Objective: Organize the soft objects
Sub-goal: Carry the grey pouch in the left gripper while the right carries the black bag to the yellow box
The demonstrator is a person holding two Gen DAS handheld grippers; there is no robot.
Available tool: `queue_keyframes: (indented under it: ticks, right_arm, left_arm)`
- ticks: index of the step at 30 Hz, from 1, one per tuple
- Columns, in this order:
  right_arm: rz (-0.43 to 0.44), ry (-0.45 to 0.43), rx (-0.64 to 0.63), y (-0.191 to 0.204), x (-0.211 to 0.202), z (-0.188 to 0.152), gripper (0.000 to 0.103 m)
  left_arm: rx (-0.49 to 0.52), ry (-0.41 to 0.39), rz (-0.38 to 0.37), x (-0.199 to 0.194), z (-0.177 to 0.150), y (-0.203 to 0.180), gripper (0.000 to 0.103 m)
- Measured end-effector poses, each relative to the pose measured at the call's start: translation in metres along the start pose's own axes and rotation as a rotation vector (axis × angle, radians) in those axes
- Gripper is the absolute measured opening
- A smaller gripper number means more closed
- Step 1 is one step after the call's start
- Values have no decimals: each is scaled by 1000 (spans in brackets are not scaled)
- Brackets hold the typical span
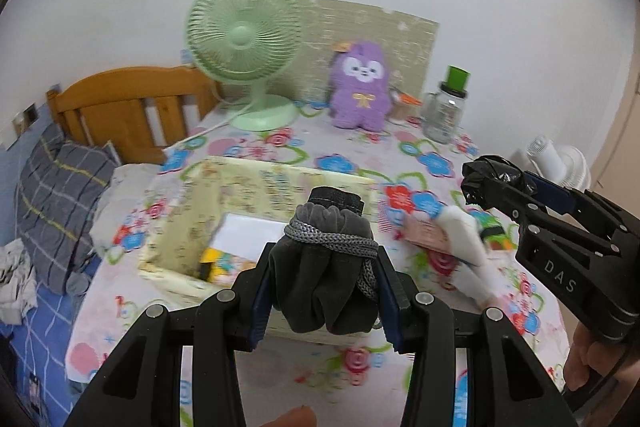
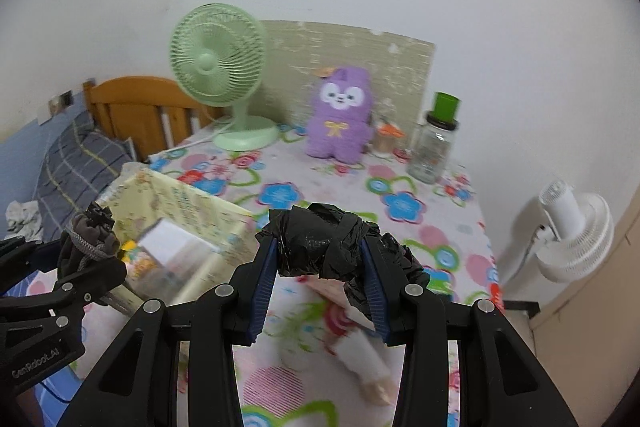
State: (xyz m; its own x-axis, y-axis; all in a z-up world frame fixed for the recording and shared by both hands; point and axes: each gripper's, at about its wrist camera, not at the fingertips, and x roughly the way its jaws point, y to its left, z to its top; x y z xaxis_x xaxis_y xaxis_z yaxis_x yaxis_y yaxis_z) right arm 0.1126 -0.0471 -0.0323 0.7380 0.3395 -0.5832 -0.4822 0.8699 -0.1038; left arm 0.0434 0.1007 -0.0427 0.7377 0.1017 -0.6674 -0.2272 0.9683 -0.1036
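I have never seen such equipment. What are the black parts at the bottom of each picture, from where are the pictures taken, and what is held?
There is no robot here. A person holds two hand tools, each with two fingers that pinch and a wide-angle camera looking forward along them. One picture comes from each tool.

The left gripper is closed on a grey drawstring pouch. The right gripper is closed on a crumpled black plastic bag.

Below them is a flowered cloth. On it stand an open yellowish box, a green fan, a purple plush toy and a clear jar with a green top. A white and pink thing lies near the box, too blurred to name.
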Motion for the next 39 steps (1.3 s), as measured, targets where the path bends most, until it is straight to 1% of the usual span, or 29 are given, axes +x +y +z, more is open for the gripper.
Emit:
queue_keyframes:
  ticks: [4, 9, 16, 20, 24, 30, 39]
  right_arm:
    - [37, 4, -18, 22, 11, 8, 44]
    - [72, 11, -39, 46, 24, 15, 44]
    - [103, 28, -59, 69, 41, 20, 44]
    - [120, 51, -71, 81, 54, 19, 44]
    - [129, 73, -79, 90, 64, 18, 44]
    - [136, 91, -84, 95, 75, 16, 44]
    - [139, 88, -91, 101, 78, 19, 45]
  left_arm:
    - [-32, -1, 36, 2, 3, 24, 47]
    - [-57, 11, 63, 9, 5, 47, 47]
    - [-74, 31, 84, 22, 6, 65, 47]
    - [-85, 56, 97, 33, 4, 75, 47]
    - [-92, 78, 103, 43, 2, 81, 47]
    - [-84, 83, 102, 48, 2, 83, 48]
    - [-75, 97, 92, 54, 7, 83, 49]
